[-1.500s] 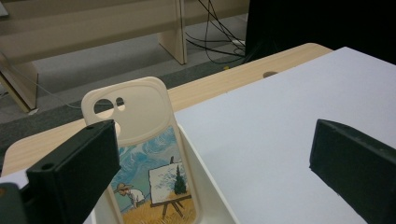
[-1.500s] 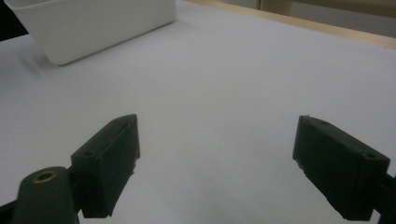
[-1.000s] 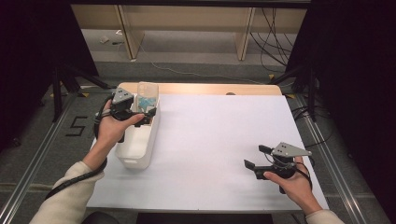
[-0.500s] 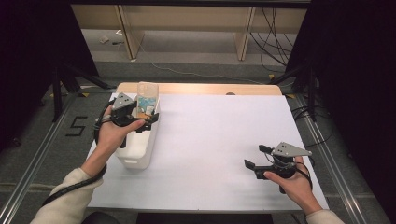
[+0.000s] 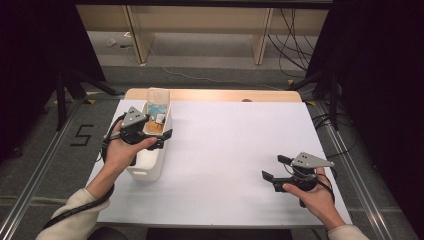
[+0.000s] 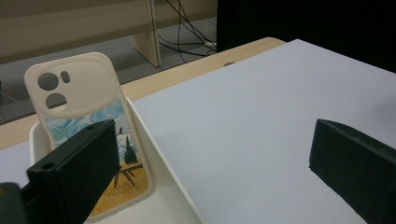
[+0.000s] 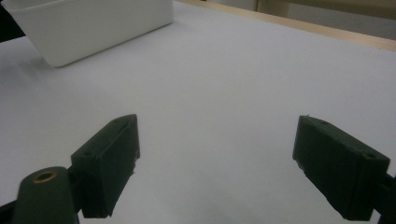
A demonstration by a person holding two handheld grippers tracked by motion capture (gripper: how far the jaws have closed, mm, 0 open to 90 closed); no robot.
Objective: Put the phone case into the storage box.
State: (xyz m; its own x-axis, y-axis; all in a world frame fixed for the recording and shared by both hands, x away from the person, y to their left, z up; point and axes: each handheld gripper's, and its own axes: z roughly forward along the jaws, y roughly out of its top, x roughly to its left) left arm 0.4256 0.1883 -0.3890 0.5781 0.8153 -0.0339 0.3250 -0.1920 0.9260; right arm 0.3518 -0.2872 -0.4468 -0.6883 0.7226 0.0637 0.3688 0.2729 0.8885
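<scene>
At the left edge of the desk [image 5: 240, 150] we hold our left tongs [image 5: 159, 139] over the near half of a white bin [image 5: 150, 167], and that is where the coming move is decided. The phone case [image 6: 88, 140] stands in the far end of the bin, propped nearly upright against the end wall, its long axis running up and down with the camera cut-outs at the top and the painted back turned toward us. From the left tongs it lies ahead and off to one side: in the left gripper view it sits behind the left-hand jaw, not in the gap between the two. The jaws are spread wide and hold nothing; one hangs over the bin, the other out over the bare white sheet beyond its long wall.

Our right tongs [image 5: 274, 169] rest far across the desk near the right front corner, also wide open and empty, pointing back toward the bin and well apart from it.

So the left hand is plainly the nearer one. We judge that the tongs must shift sideways and forward until the case's thin edges fall between the jaws, then close across its width.
</scene>
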